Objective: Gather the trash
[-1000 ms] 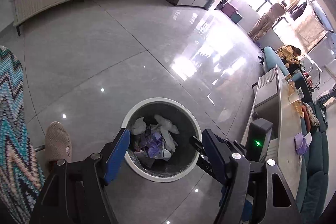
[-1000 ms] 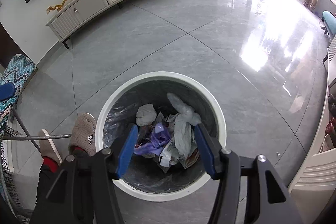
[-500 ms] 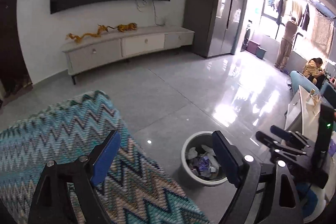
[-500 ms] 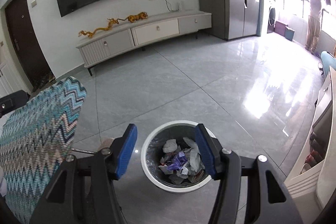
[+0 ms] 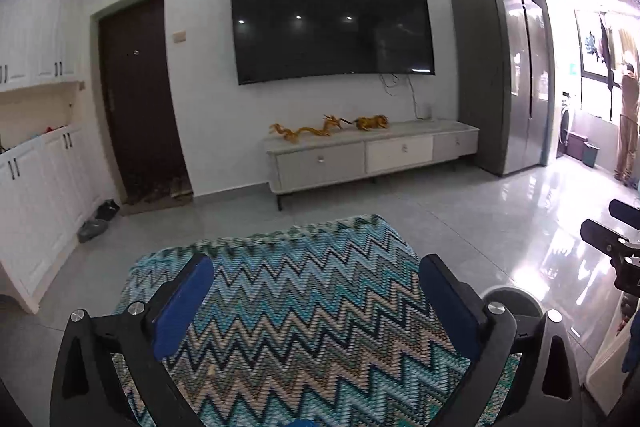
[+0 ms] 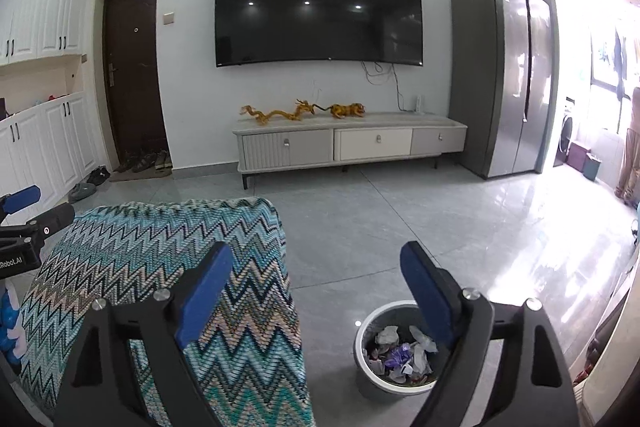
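Both grippers have risen from directly over the trash bin (image 6: 394,349) and tipped up toward the room, so the views that a second ago looked straight down into the bin now take in the far wall. The left gripper (image 5: 316,301) hangs over the zigzag-patterned cover (image 5: 304,307), its blue pads spread wide and still opening, with nothing between them. The right gripper (image 6: 316,297) is likewise opening and empty, its left pad over the cover's edge and its right pad overlapping the bin's near rim in the picture.

The bin stands on the grey tiled floor (image 6: 360,219), just beside the cover. It holds crumpled white paper and a purple wrapper (image 6: 394,351); the rest of the trash is too small to make out. In the left view only a sliver of the bin's rim shows behind the right-hand finger, where before the bin filled the middle of the frame.

Farther off, a low TV cabinet (image 6: 352,141) carries a golden dragon figure (image 6: 276,113) and a golden tiger figure (image 6: 347,110), with a large dark television (image 6: 318,13) mounted above. A grey refrigerator (image 6: 500,75) stands to the right, and a dark door (image 6: 134,75) to the left.
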`<state>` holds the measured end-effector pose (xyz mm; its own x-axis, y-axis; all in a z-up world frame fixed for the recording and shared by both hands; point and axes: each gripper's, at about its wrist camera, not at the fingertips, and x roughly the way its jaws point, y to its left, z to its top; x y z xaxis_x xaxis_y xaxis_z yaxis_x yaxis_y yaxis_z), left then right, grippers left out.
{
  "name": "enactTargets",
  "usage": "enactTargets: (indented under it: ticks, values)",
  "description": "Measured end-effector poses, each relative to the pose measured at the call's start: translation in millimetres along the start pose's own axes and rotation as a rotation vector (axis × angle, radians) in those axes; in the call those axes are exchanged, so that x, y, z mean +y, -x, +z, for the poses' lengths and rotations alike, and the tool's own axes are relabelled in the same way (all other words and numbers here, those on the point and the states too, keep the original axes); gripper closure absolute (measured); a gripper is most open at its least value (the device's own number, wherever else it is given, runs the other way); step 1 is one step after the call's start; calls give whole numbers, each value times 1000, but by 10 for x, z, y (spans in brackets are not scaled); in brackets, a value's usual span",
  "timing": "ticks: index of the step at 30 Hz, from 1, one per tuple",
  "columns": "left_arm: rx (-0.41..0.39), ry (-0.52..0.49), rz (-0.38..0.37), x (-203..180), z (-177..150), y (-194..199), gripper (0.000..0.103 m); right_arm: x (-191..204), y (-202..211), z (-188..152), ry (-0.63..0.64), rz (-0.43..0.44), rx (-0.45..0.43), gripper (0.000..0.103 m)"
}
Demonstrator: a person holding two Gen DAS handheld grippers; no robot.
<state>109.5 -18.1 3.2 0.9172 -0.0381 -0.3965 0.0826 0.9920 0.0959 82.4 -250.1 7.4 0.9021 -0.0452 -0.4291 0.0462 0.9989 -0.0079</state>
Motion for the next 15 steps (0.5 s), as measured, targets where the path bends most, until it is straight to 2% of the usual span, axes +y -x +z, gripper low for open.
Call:
enactTargets:
  ticks: [6,8,15]
  values:
    - [-41,46,90,283,-118,335,0,368,239,21,68,10,-53,9]
    - [-56,58,99,341,-147,415,0,449,315,23,80,12,-71,9]
    - [-110,69,150,392,-187,605,0,515,514,-28,101,-25,-126,9]
